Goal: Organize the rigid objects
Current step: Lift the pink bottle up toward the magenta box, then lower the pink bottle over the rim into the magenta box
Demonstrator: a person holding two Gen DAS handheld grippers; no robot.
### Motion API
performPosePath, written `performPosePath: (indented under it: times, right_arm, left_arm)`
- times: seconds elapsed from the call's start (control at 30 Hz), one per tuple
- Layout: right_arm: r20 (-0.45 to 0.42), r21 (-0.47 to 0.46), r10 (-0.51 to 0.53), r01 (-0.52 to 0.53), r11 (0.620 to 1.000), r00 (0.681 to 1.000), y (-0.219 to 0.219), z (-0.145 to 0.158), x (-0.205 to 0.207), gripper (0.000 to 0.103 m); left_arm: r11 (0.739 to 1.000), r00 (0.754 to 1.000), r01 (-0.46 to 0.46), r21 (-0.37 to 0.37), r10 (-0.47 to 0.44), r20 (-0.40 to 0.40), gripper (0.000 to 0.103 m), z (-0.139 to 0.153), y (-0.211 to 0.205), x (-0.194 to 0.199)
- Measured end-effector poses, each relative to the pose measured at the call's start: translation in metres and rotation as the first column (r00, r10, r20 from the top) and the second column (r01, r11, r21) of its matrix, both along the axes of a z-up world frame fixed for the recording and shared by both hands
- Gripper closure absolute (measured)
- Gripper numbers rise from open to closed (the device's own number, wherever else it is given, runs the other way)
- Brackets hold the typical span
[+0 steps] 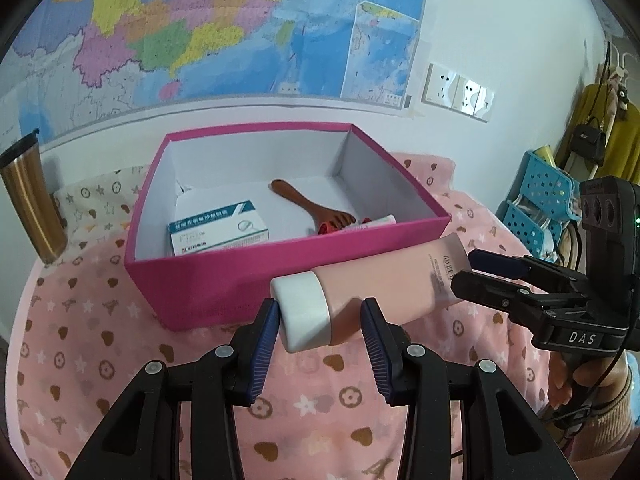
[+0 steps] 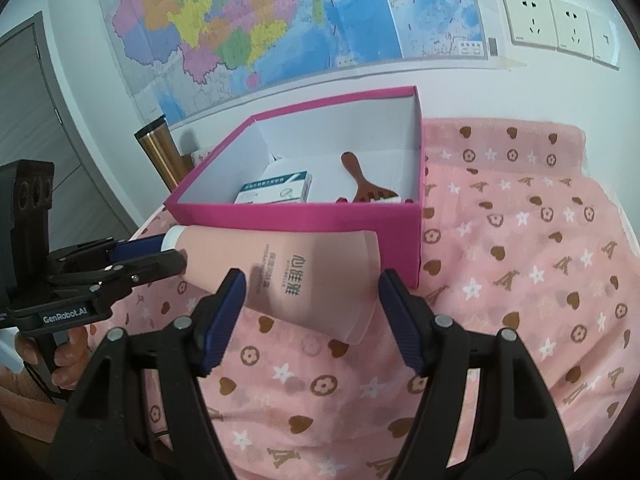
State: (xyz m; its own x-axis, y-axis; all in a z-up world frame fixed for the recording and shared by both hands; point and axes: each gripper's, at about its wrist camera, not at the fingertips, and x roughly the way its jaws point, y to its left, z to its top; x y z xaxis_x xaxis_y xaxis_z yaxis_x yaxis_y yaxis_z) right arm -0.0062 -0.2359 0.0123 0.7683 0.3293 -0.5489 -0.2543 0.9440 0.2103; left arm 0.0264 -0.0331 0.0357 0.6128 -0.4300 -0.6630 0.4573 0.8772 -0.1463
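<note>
Pink tube [image 1: 384,280] is held off the cloth by both grippers, lying roughly level just in front of the magenta box [image 1: 256,280], near its front wall.

Left gripper [image 1: 318,354]: fingers pinch the white cap [image 1: 302,312] end, left pad against the cap, right pad on the tube body just behind it. In the right wrist view the same gripper [image 2: 176,250] comes in from the left, clamped on the cap.

Right gripper [image 2: 312,320]: fingers stand wide, straddling the flat crimped end of the tube (pads at its edges; actual pad contact is hard to confirm from this angle). In the left wrist view it [image 1: 466,270] closes on that end from the right, one finger above and one below.

Inside the box: white-and-teal medicine carton [image 1: 218,232], wooden spoon-like tool [image 1: 312,208], something red [image 1: 328,227] at the near right corner, mostly hidden by the wall.

Box sits on a pink patterned cloth [image 1: 120,340]. Gold tumbler [image 1: 30,204] left of it, wall map [image 1: 224,28] behind.
</note>
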Motion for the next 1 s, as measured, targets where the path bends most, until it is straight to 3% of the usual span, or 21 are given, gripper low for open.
performPosePath:
  times: [1.0]
  right_arm:
    - [0.064,-0.037,0.001,0.002,0.999,0.998,0.003,0.029,0.02,0.032]
  left_arm:
    - [1.0,0.999,-0.011,-0.023,0.012,0.047,0.061,0.017,0.0,0.027]
